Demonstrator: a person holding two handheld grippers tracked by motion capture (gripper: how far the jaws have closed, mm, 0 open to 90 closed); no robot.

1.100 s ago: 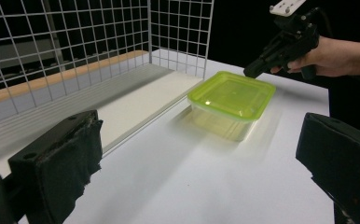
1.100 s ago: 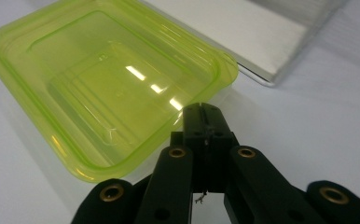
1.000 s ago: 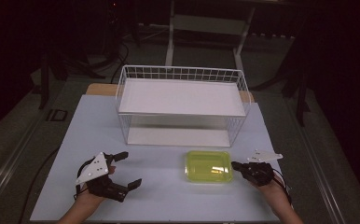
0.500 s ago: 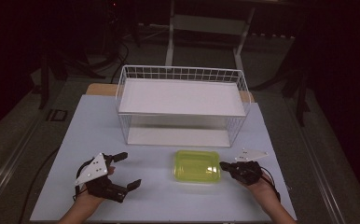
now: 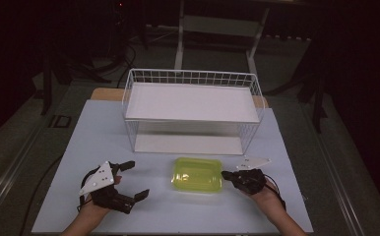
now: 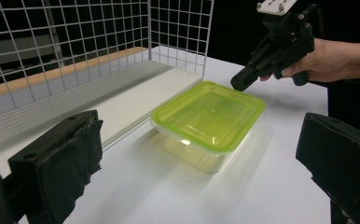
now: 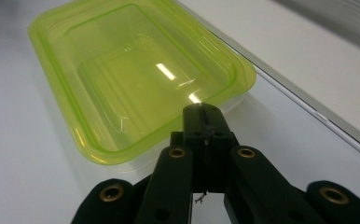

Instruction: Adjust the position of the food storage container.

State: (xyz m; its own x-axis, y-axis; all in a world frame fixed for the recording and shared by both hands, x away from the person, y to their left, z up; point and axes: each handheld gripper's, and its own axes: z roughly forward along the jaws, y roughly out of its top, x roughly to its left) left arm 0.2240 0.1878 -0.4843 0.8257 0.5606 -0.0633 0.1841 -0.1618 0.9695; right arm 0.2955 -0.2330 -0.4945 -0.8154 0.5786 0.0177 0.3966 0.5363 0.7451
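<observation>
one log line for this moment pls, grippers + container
left gripper: open, idle on table | right gripper: jaws shut, tip at right edge of green container | container: lid on, table, front of wire basket

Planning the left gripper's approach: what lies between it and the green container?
Nothing: bare white table separates the left gripper from the green container, in the high view and the left gripper view.

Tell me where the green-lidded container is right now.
In the high view, the green-lidded container sits on the white table near the front, just before the wire basket, with the right gripper at its right edge.
</observation>
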